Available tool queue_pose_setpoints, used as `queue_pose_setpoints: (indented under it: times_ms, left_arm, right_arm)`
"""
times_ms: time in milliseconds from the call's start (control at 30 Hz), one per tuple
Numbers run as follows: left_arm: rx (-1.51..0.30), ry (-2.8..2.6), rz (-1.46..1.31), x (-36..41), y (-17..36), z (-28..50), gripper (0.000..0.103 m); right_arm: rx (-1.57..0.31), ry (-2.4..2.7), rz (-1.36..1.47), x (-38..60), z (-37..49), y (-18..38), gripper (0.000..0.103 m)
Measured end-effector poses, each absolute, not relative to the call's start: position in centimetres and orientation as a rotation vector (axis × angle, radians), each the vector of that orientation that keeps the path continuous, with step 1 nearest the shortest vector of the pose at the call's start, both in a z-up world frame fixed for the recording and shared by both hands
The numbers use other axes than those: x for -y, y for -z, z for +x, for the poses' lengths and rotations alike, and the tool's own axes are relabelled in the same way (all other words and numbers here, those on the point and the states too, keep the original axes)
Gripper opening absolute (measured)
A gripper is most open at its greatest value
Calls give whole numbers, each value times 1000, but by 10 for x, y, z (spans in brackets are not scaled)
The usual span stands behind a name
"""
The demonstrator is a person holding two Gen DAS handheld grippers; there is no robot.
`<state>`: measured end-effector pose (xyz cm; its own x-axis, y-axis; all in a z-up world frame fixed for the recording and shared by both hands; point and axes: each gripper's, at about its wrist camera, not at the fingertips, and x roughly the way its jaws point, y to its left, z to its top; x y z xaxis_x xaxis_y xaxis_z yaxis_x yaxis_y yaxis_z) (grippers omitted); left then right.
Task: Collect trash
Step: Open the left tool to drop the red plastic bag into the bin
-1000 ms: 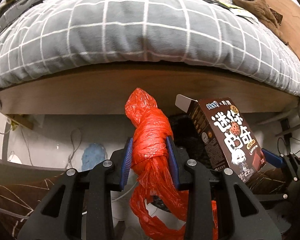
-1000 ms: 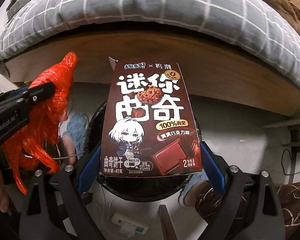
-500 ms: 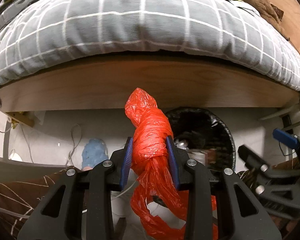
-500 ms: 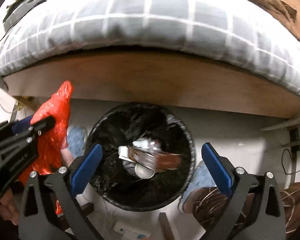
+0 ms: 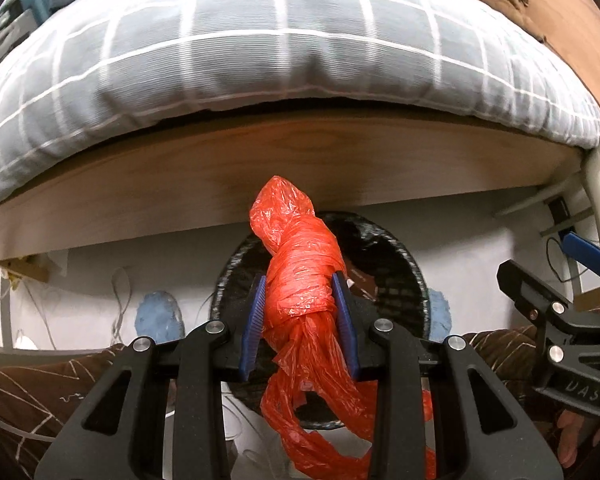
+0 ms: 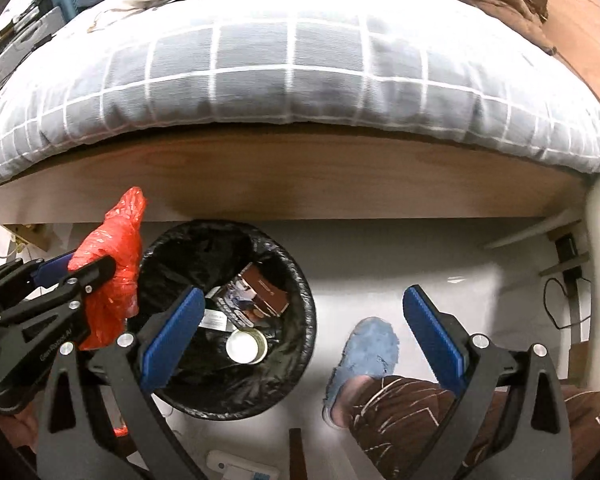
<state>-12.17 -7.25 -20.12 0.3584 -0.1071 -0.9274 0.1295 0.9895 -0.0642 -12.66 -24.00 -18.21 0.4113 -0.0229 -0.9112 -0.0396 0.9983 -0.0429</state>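
Note:
My left gripper [image 5: 300,308] is shut on a twisted red plastic bag [image 5: 300,276], which hangs directly over the round black-lined trash bin [image 5: 408,276]. From the right wrist the same red bag [image 6: 112,272] and left gripper [image 6: 76,272] sit at the bin's left rim. My right gripper [image 6: 300,320] stands wide open with nothing between its blue pads, to the right of the bin [image 6: 296,344]. Inside the bin lie the brown cookie box [image 6: 260,288], a white cup [image 6: 246,346] and other scraps. The right gripper [image 5: 552,280] shows at the right edge of the left wrist view.
A bed with a grey checked duvet [image 6: 300,80] and wooden side board [image 6: 300,176] overhangs the bin. The person's blue slippers [image 6: 364,356] and brown patterned trouser legs [image 6: 416,420] stand beside the bin. Cables [image 5: 120,300] and a white power strip [image 6: 240,468] lie on the pale floor.
The right gripper opened and let the cookie box drop into the bin, then drew off to the right. The left gripper carried the red bag sideways until it hangs over the bin.

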Motion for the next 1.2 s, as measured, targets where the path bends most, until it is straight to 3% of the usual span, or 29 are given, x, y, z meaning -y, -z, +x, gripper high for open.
queue_pose_setpoints:
  times_ms: [333,433,800,900,1200]
  left_arm:
    - [-1207,182,32,89,208,-120,38]
    - [-1207,178,36,88,209,-121,44]
    - [-1164,133,47,81,206,-125,90]
    - [-1137,121,49,82,198,-124,95]
    - [-1044,100,27,63,154,-121,97]
  right_arm:
    - [-1171,44,-32,263,-130,194,95]
    - [-1172,43,-33,262,-130,195,95]
    - [-1145,38,-48,253,-132,189,95]
    - [-1124,47,-52,250,-132,183,95]
    - [-1006,39,-62,243,-134,147,95]
